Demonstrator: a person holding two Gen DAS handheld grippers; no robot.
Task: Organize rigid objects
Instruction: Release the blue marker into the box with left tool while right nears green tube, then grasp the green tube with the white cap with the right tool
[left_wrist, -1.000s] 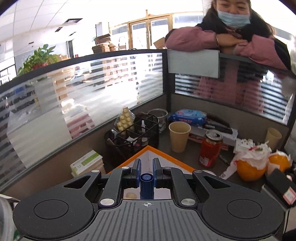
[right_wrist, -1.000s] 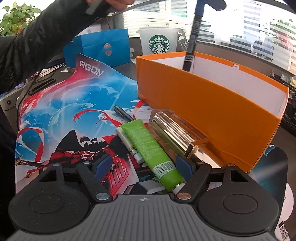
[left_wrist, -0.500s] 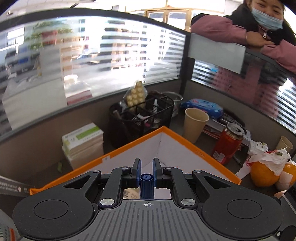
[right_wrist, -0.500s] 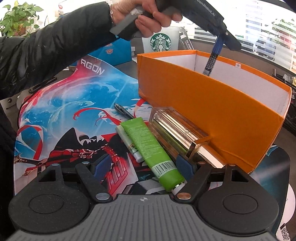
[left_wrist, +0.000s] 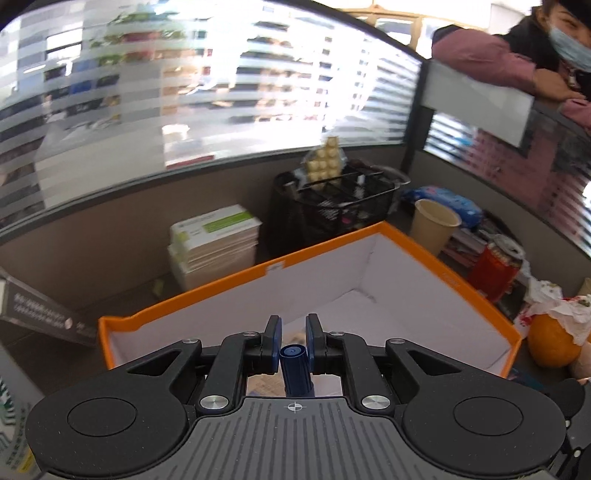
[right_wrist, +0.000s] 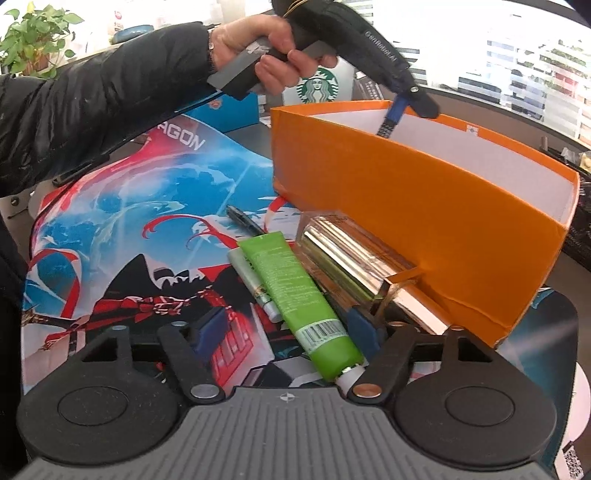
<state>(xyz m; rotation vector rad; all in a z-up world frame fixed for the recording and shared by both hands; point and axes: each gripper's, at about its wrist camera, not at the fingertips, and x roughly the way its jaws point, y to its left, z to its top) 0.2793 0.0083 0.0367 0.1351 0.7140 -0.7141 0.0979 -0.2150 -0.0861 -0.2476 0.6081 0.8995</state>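
Left gripper (left_wrist: 293, 328) pinches blue pen (left_wrist: 294, 369) over orange box (right_wrist: 406, 206). Right gripper (right_wrist: 288, 328) closing around green tube (right_wrist: 295, 295), not pressing. Readable: "AGON" on mat (right_wrist: 122, 229); Starbucks logo on cup (right_wrist: 319, 86)

We are in an office cubicle, frosted-glass partition (left_wrist: 258, 92) walling the bench, black mesh organiser (left_wrist: 340, 206) just below it, stacked paper boxes (left_wrist: 214, 240) beside that, paper cup (left_wrist: 434, 225) near the partition's corner, potted plant (right_wrist: 37, 37) beyond.

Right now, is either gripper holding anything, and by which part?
Left gripper holds a blue pen near its top end; right gripper, closing, holds nothing yet.
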